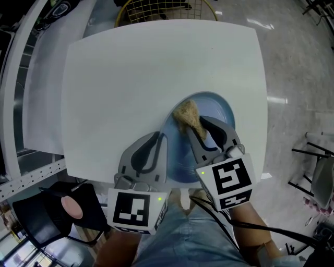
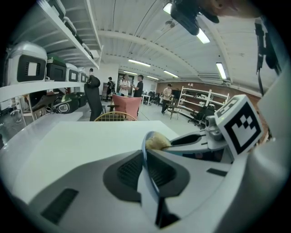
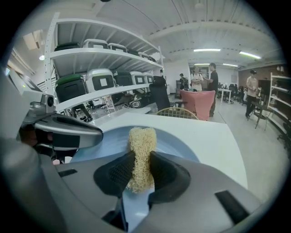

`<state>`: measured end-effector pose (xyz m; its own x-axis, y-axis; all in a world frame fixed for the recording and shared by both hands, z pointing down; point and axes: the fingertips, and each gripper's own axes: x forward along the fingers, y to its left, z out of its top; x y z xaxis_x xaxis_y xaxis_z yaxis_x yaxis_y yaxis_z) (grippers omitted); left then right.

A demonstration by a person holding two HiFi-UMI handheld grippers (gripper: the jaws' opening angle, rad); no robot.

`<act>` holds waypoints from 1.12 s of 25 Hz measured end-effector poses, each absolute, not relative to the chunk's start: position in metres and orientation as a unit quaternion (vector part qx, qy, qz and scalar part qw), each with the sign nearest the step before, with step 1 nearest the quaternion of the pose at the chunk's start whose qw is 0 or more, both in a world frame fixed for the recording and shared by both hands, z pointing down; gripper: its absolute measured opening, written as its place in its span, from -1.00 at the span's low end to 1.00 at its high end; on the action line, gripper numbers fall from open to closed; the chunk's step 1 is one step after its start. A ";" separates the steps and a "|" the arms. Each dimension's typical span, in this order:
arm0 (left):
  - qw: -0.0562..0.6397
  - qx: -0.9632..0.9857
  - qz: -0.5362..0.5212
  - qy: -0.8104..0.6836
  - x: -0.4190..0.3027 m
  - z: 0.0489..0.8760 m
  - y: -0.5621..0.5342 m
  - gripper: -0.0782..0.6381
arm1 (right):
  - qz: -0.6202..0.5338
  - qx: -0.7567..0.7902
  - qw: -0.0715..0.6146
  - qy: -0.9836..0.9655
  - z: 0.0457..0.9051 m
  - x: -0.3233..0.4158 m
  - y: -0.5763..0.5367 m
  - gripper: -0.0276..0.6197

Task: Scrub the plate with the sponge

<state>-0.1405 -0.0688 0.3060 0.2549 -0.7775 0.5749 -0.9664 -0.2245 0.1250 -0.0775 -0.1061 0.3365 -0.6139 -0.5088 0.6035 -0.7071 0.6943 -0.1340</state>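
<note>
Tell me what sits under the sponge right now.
The blue plate, its near rim pinched by the left tongs. The right tongs clamp the sponge; the plate surface beneath it is covered.

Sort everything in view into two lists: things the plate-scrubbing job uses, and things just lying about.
In use: plate; sponge; left gripper, clamped on the plate's rim; right gripper, holding the sponge.

Lying about: table; yellow wire frame; shelves.
</note>
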 end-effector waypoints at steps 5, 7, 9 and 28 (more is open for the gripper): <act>0.226 0.758 0.207 -0.576 -0.145 0.310 -0.069 -0.69 | 0.183 0.323 0.266 -0.890 0.337 -0.086 -0.087 -0.58; 0.225 0.757 0.209 -0.576 -0.144 0.310 -0.069 -0.70 | 0.183 0.314 0.266 -0.893 0.338 -0.087 -0.079 -0.58; 0.226 0.758 0.209 -0.575 -0.144 0.311 -0.067 -0.70 | 0.183 0.308 0.266 -0.895 0.339 -0.088 -0.071 -0.58; 0.222 0.757 0.212 -0.577 -0.138 0.316 -0.048 -0.70 | 0.199 0.237 0.267 -0.913 0.353 -0.088 0.012 -0.58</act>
